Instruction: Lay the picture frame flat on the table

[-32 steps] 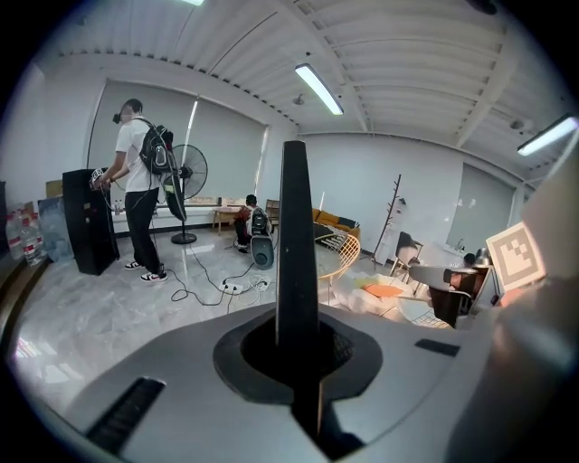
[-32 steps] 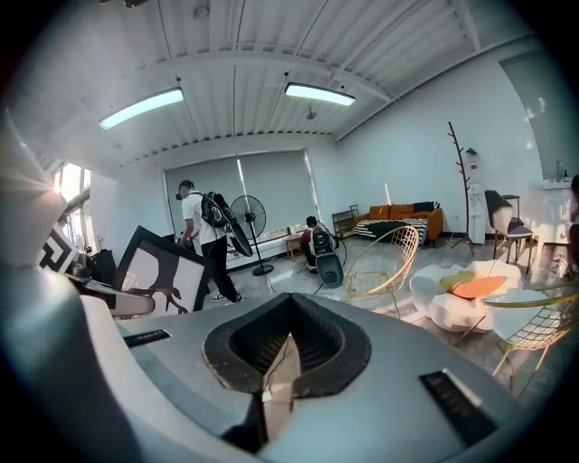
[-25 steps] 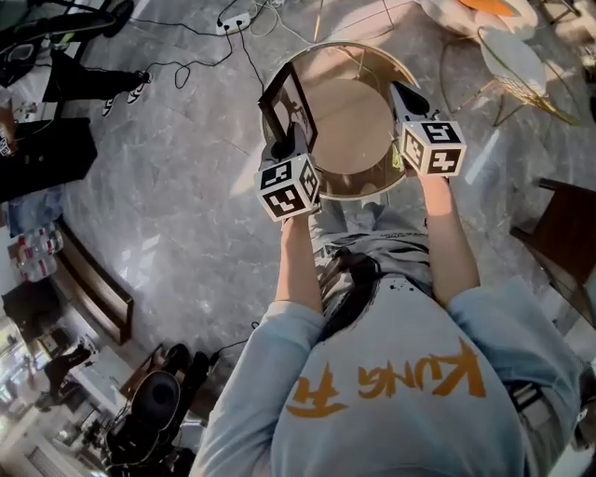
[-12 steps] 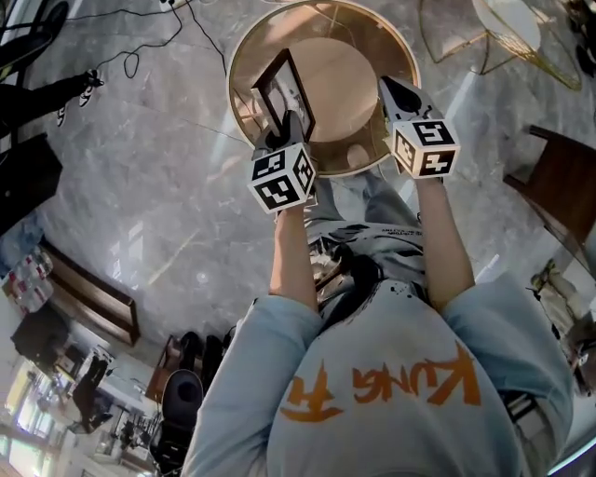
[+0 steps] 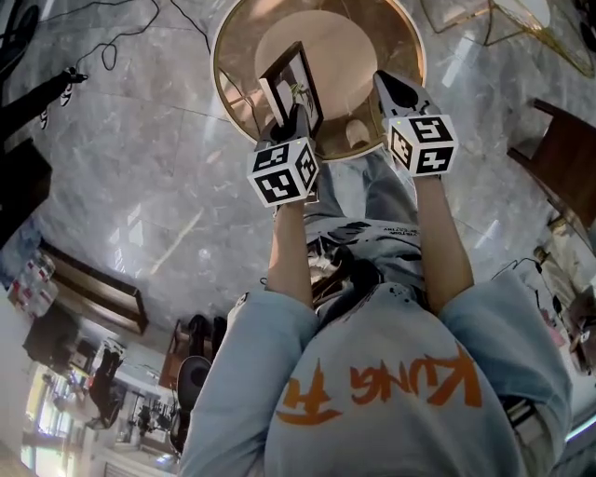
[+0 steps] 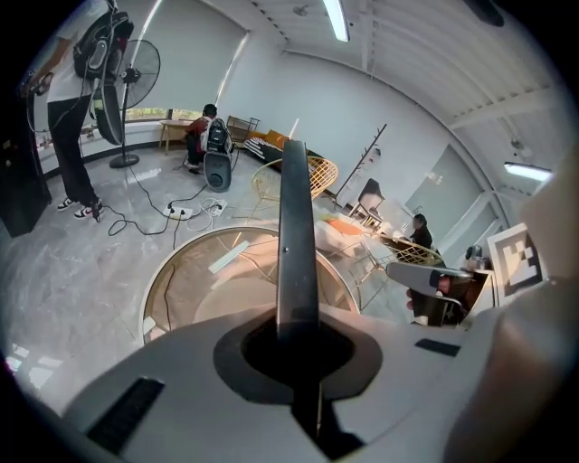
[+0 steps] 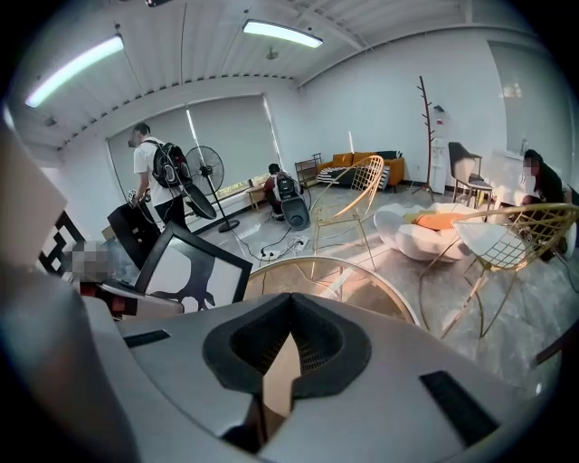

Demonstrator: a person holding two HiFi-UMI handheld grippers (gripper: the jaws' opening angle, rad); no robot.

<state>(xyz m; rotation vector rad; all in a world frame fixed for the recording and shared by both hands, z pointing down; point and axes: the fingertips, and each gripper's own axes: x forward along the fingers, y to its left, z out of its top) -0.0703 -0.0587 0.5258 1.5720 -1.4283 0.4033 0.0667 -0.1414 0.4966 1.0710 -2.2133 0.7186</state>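
The black picture frame (image 5: 294,86) with a white print stands upright over the near left part of the round gold-rimmed glass table (image 5: 220,82). My left gripper (image 5: 296,119) is shut on its near edge. In the left gripper view the frame (image 6: 297,235) shows edge-on as a dark bar rising from between the jaws (image 6: 298,336). My right gripper (image 5: 394,87) is shut with nothing in it, over the table's right rim and apart from the frame. In the right gripper view the frame (image 7: 188,269) sits to the left of that gripper (image 7: 279,363), with the table (image 7: 366,282) ahead.
Gold wire chairs (image 5: 507,23) and a white cushioned seat (image 7: 425,222) stand beyond the table. A dark wooden chair (image 5: 559,149) is at the right. Cables (image 5: 121,42) run over the marble floor. People, a fan (image 6: 136,72) and a backpack stand farther off.
Both grippers have come down towards the table top, the left one carrying the frame with it. The frame stays upright in the shut jaws.
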